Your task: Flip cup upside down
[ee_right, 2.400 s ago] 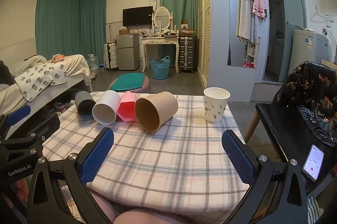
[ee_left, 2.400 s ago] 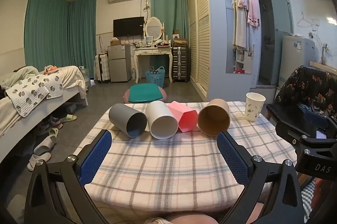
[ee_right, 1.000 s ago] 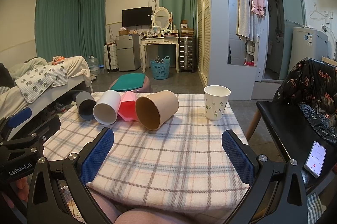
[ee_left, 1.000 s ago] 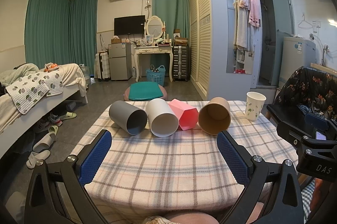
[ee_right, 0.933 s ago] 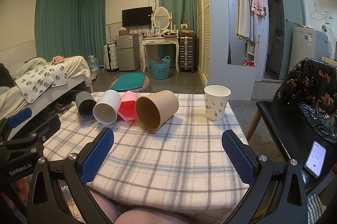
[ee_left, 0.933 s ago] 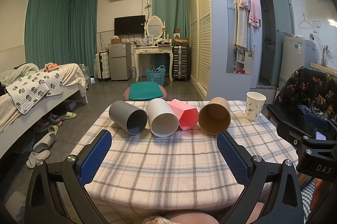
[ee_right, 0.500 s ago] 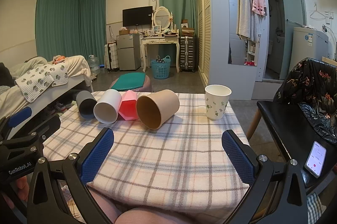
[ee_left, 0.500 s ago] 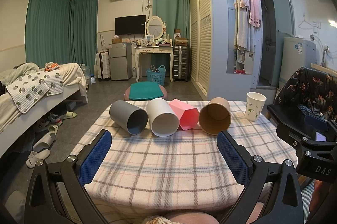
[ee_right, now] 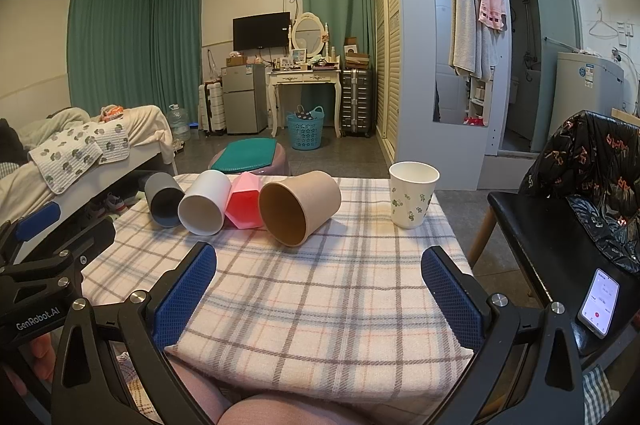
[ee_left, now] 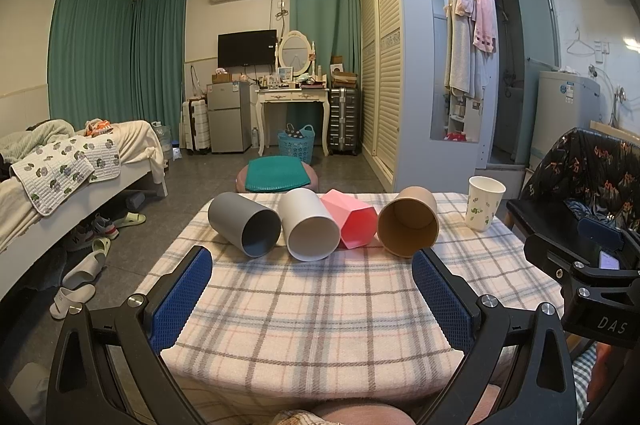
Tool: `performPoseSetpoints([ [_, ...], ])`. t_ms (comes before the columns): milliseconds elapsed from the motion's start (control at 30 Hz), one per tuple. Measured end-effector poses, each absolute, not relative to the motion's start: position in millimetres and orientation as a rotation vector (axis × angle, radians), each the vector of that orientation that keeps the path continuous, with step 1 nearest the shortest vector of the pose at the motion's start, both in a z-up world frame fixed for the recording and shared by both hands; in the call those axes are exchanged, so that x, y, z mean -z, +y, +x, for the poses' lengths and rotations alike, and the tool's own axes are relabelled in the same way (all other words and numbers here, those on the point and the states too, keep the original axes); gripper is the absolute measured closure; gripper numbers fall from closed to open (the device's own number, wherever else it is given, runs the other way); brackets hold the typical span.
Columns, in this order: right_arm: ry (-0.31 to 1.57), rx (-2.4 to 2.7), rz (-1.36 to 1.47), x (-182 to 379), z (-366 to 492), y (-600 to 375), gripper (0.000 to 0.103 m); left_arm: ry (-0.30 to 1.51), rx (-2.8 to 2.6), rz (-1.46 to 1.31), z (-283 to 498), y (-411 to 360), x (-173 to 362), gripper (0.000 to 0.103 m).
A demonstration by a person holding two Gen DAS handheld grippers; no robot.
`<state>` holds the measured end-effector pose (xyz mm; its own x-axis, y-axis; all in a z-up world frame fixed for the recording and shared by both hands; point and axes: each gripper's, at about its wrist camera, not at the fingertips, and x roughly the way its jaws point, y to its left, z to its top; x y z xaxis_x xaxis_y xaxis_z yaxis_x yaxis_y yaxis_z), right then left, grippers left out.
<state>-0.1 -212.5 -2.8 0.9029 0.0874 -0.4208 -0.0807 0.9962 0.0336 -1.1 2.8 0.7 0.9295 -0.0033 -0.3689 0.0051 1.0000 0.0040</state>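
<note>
A: Status? Both tools idle. Left gripper (ee_left: 312, 289) spread wide, nothing between its blue pads; right gripper (ee_right: 319, 291) the same. Both hover at the near edge of the checked tablecloth (ee_left: 320, 313), well short of any cup.

B: Which cup gets flipped?

A: Can't tell yet. Four lie on their sides in a row, mouths toward us: grey cup (ee_left: 244, 224), white cup (ee_left: 308, 224), pink cup (ee_left: 349, 219) (faceted, wedged between its neighbours), brown cup (ee_left: 408, 221). The paper cup (ee_right: 413, 194) stands upright, mouth up, apart at the far right.

B: Best approach?

A: I'd guess an end cup, since the row is packed tight. For the paper cup, right tool: pinch the wall mid-height, gently (thin wall, likely to crush), lift clear, roll the wrist half a turn, set the rim flat on the cloth.

B: Risks?

A: Soft cloth may snag the rim; nudging one lying cup could roll the others.
</note>
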Motion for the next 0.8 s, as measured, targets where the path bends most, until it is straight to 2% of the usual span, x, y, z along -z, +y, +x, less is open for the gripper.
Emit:
performPoseSetpoints([
  [533, 0.433, -0.084, 0.018, 3.6, 0.2, -212.5, 0.000, 0.377, -0.001, 0.005, 1.9, 5.9, 5.9, 0.000],
  [800, 0.467, -0.008, 0.044, 7.4, 32.0, -248.4, 0.000, 0.410, -0.018, 0.007, 41.2, -10.5, 2.1, 0.000],
])
